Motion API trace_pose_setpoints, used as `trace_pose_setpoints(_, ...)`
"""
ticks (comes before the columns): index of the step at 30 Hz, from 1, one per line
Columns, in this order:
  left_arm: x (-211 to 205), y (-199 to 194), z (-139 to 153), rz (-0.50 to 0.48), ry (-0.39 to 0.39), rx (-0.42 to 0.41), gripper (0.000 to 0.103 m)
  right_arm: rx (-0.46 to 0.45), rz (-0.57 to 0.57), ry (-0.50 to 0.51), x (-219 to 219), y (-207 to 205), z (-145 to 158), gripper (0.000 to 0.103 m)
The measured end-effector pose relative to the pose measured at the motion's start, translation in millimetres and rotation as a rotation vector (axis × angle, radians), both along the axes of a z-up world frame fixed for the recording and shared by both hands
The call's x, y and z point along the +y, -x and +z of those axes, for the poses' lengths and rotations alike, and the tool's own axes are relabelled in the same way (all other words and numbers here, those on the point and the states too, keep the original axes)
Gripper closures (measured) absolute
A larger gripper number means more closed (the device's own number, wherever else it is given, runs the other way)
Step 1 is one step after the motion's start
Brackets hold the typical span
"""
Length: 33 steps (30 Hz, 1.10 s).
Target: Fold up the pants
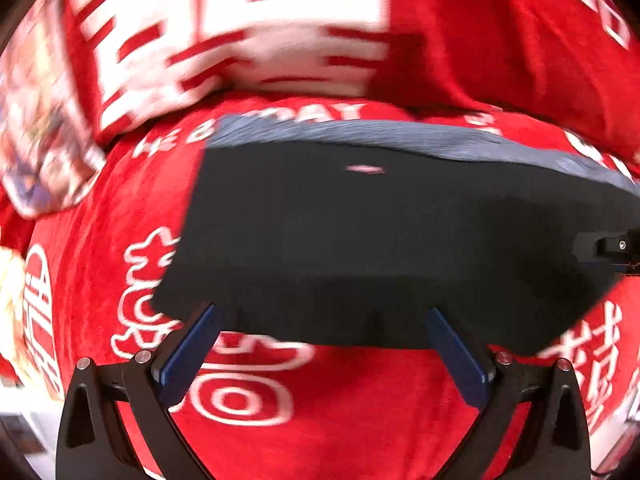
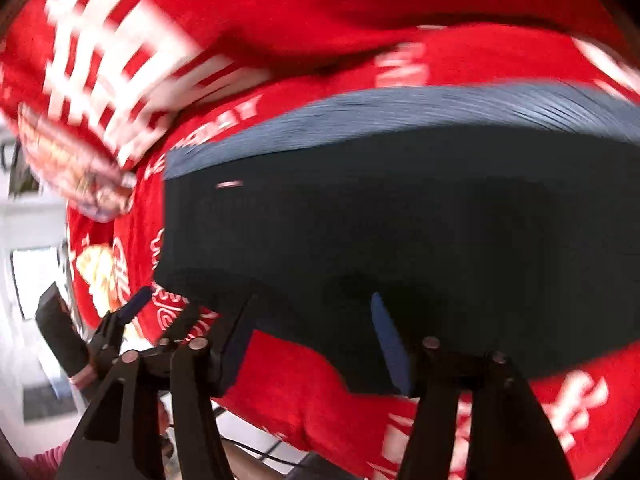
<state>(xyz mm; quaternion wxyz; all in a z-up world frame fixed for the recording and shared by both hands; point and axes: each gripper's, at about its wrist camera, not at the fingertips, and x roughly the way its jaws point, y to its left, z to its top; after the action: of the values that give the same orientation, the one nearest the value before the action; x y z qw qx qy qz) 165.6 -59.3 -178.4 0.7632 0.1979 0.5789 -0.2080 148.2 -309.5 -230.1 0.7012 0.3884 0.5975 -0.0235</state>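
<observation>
On a red blanket (image 1: 100, 216) printed with white characters, the dark pants (image 1: 360, 240) lie flat as a folded slab, a grey-blue band along the far edge. My left gripper (image 1: 320, 320) hangs above the near hem, jaws spread wide, gripping nothing. Further right, my right gripper (image 2: 312, 312) stands about half open over that same hem, the cloth loose between the pads. The fabric looks light, limp and wrinkle-prone; I judge the near corners, pinched through every layer, the best hold for the next fold.

Dark pants (image 1: 360, 240) on red blanket (image 1: 100, 220)
</observation>
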Motion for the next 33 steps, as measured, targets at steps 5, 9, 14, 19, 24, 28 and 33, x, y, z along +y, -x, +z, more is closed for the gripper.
trace_pose_setpoints(5,-79.8,29.3,5.0,-0.119,0.001,0.017,0.0,-0.002,-0.17,0.015,-66.9,77.9,9.9,0.039)
trace_pose_setpoints(9,-150.3,62.1,10.1,-0.197,0.011,0.03,0.0,0.001,-0.322,0.017,-129.5,148.6,9.7,0.039)
trace_pose_setpoints(14,-237.2,98.4,14.3,-0.244,0.024,0.054,0.0,-0.001,-0.47,0.029,-193.5,221.1,9.6,0.039)
trace_pose_setpoints(19,-303.1,120.3,6.9,-0.257,0.019,0.061,0.0,-0.006,-0.619,0.034,-261.4,283.0,4.8,0.039)
trace_pose_setpoints(24,-344.0,127.9,-13.1,-0.216,-0.011,0.07,0.0,-0.044,-0.736,0.099,-321.9,316.2,1.7,0.04)
trace_pose_setpoints(28,-353.7,125.0,-33.5,-0.152,-0.042,0.11,0.0,-0.054,-0.831,0.112,-365.1,327.2,-11.4,0.048)
trace_pose_setpoints(33,-356.5,126.0,-39.7,-0.149,-0.071,0.107,0.0,-0.071,-0.849,0.108,-390.6,322.6,-21.8,0.092)
